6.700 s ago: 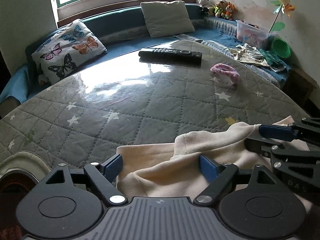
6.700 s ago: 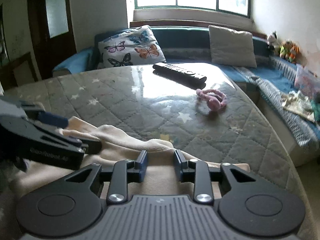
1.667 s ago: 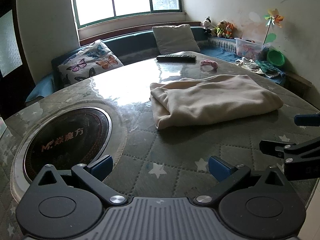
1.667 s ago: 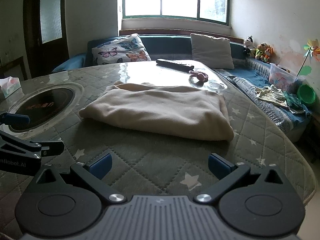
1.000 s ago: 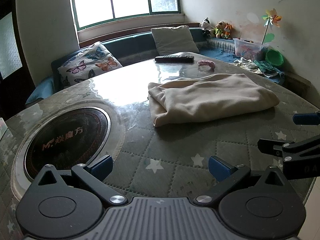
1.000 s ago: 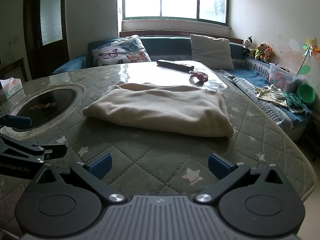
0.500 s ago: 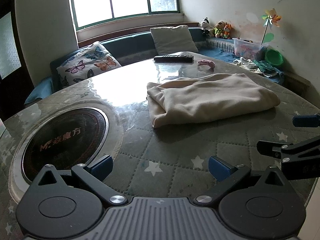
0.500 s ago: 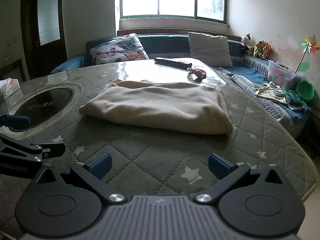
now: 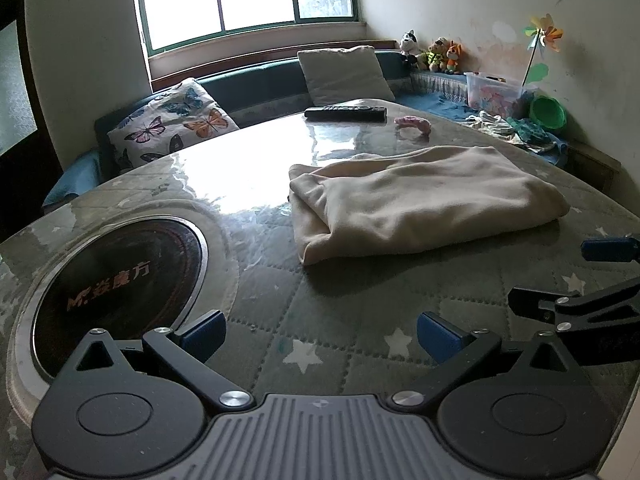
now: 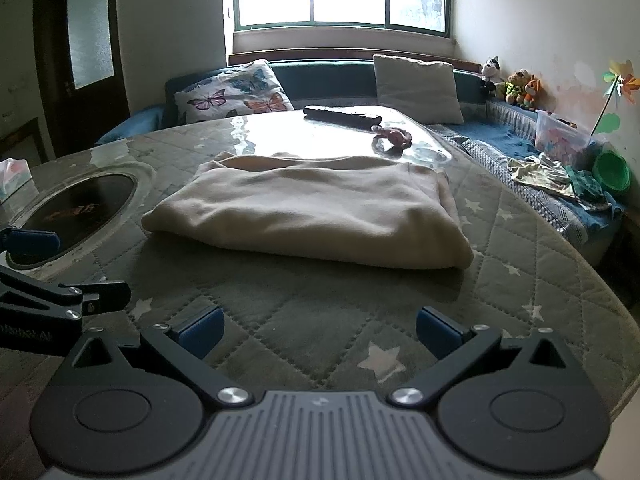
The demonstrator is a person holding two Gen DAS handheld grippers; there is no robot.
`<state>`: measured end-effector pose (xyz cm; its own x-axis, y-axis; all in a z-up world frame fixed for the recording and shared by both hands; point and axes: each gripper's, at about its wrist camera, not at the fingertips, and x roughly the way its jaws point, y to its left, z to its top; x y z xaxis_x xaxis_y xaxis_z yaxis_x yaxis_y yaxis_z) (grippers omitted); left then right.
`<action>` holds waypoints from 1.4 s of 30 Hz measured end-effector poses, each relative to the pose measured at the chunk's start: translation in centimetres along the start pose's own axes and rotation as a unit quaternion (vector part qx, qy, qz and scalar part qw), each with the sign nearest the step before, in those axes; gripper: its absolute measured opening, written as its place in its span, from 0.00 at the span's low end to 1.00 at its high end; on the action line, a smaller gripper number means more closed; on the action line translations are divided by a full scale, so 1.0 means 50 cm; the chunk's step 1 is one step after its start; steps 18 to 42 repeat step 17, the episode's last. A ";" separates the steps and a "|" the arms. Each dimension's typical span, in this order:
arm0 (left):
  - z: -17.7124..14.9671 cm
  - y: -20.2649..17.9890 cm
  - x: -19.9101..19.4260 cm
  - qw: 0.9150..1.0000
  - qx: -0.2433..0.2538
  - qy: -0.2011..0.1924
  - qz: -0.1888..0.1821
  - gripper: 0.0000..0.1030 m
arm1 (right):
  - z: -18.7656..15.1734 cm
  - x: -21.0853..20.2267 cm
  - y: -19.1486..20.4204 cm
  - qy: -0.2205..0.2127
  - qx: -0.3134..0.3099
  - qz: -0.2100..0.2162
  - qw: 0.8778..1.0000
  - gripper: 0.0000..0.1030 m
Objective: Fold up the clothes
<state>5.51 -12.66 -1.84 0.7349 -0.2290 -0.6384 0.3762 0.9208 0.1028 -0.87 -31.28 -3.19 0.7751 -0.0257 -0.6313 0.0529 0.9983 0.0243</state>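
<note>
Both tongs have let go of the cloth and drawn back since earlier — left tongs (image 9: 318,330) and right tongs (image 10: 318,330) gape wide, empty. Ahead, the folded cream fleece garment (image 10: 308,210) lies flat on the quilted grey-green bench (image 10: 320,308), mid-surface.

Folded garment (image 10: 312,216) soft matt fleece; table (image 9: 360,288) quilted cloth under glossy clear cover.

A cream garment (image 10: 316,216) lies folded flat on the quilted table (image 10: 320,320).
</note>
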 end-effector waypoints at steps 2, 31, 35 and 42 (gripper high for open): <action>0.002 0.000 0.006 1.000 0.000 0.003 -0.001 1.00 | 0.002 0.006 -0.001 0.001 0.001 0.000 1.000 1.00; 0.014 0.010 0.032 1.000 0.001 0.008 -0.006 1.00 | 0.019 0.037 -0.003 0.008 0.005 -0.002 1.000 1.00; 0.014 0.010 0.032 1.000 0.001 0.008 -0.006 1.00 | 0.019 0.037 -0.003 0.008 0.005 -0.002 1.000 1.00; 0.014 0.010 0.032 1.000 0.001 0.008 -0.006 1.00 | 0.019 0.037 -0.003 0.008 0.005 -0.002 1.000 1.00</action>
